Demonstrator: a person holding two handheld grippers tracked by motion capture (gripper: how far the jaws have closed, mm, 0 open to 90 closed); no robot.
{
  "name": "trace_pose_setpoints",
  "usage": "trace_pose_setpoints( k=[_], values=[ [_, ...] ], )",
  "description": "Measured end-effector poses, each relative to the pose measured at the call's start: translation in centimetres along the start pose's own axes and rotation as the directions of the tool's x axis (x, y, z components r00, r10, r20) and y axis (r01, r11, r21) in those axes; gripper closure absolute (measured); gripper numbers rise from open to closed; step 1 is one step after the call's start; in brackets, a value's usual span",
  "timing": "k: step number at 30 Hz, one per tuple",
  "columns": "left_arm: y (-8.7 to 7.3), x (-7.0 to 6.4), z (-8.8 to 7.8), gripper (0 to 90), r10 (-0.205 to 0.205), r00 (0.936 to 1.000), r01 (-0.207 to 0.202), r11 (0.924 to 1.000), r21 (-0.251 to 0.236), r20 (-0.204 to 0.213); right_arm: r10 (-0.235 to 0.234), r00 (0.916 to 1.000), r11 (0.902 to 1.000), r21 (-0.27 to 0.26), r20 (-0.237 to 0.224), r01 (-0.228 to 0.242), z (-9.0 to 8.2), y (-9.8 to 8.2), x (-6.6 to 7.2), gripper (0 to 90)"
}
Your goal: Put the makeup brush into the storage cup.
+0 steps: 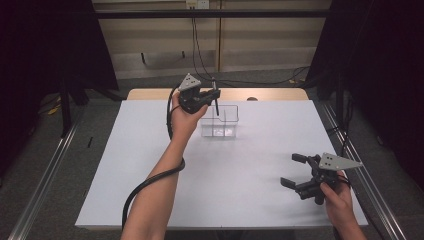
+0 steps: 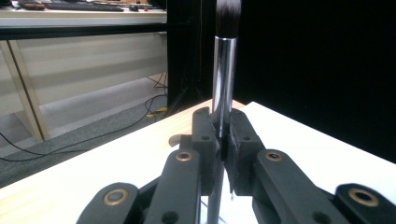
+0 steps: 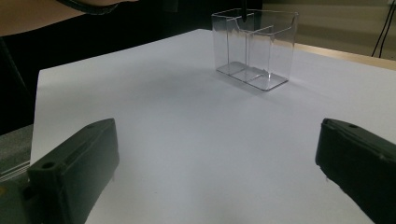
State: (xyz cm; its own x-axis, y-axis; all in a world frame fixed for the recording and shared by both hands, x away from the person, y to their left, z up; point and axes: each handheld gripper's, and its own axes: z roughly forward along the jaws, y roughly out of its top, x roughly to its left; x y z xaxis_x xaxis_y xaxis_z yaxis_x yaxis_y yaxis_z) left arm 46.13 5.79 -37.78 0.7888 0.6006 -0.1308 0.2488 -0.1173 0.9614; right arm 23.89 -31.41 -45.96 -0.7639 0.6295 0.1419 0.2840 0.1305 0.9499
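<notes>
Nearest the person, the right gripper [image 1: 296, 171] is held low over the near right part of the white surface [image 1: 150, 165], its fingers spread wide with nothing between them; in the right gripper view they stand apart at either side of a bare stretch of the sheet. Farther off, toward the far edge of the surface, a clear plastic organiser [image 1: 220, 121] with an inner divider is seen standing upright. Just above and beside its left end the left gripper [image 1: 216, 96] is held, its fingers pressed onto the shiny metal handle of a makeup brush [image 2: 223, 79]. The brush is carried upright, bristles at the top, its thin dark lower end hanging down into the left end of the organiser [image 3: 254, 46], as far as can be told. The step in hand is judged to be the placing of the brush into a compartment. For the next move, the brush would need to be lowered straight until its end meets the bottom, and only then should the fingers be parted, so that the light organiser is not tipped or dragged.
</notes>
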Motion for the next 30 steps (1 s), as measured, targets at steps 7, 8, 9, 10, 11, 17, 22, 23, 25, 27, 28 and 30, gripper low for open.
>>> trace_pose_setpoints(
  k=[7,8,9,10,11,17,22,23,25,27,28,30],
  values=[
    [-0.2,0.1,-0.1,83.4,-0.001,1.0,0.001,1.0,0.004,-0.006,-0.001,1.0,1.0,-0.001,0.004,0.001,0.0,0.0,0.0,0.0],
    [-0.2,0.1,0.0,83.4,-0.002,1.0,0.002,1.0,0.006,-0.005,-0.001,1.0,1.0,-0.001,0.004,0.001,0.0,0.0,0.0,0.0],
    [-0.3,0.1,0.0,83.4,-0.002,1.0,0.002,1.0,0.007,-0.007,-0.002,1.0,1.0,0.0,0.004,0.002,0.0,0.0,0.0,0.0],
    [-0.3,0.2,-0.1,83.4,0.001,1.0,-0.001,1.0,0.009,-0.007,-0.002,1.0,1.0,-0.001,0.004,0.002,0.0,0.0,0.0,0.0],
    [-0.3,0.2,-0.1,83.4,0.001,1.0,-0.001,1.0,0.008,-0.007,-0.002,1.0,1.0,-0.001,0.004,0.002,0.0,0.0,0.0,0.0],
    [-0.6,0.2,-0.1,83.5,0.0,1.0,0.0,0.9999,0.014,-0.009,-0.002,1.0,1.0,0.001,0.001,0.002,0.0,0.0,0.1,0.0],
    [-0.8,0.3,0.0,83.4,-0.006,0.9999,0.006,0.9999,0.014,-0.013,-0.004,1.0,1.0,0.001,-0.001,0.004,0.0,0.0,0.1,0.0],
    [-0.8,0.3,0.0,83.4,-0.007,0.9999,0.008,0.9999,0.012,-0.013,-0.003,1.0,1.0,0.0,-0.002,0.003,0.0,0.0,0.1,0.0],
    [-0.9,0.3,0.0,83.4,-0.001,0.9999,0.002,0.9999,0.016,-0.011,-0.004,1.0,1.0,0.0,0.0,0.004,0.0,0.0,0.1,0.0],
    [-0.9,0.2,0.0,83.4,-0.003,1.0,0.003,0.9998,0.018,-0.009,-0.003,1.0,1.0,0.0,-0.002,0.003,0.0,0.0,0.1,0.0],
    [-1.0,0.2,0.0,83.4,-0.003,1.0,0.003,0.9998,0.018,-0.009,-0.003,1.0,1.0,0.0,-0.001,0.003,0.0,0.0,0.0,0.0],
    [-1.1,0.2,0.0,83.4,-0.004,0.9999,0.005,0.9997,0.022,-0.009,-0.002,1.0,1.0,-0.001,-0.003,0.002,0.0,0.0,0.0,0.0]
  ],
)
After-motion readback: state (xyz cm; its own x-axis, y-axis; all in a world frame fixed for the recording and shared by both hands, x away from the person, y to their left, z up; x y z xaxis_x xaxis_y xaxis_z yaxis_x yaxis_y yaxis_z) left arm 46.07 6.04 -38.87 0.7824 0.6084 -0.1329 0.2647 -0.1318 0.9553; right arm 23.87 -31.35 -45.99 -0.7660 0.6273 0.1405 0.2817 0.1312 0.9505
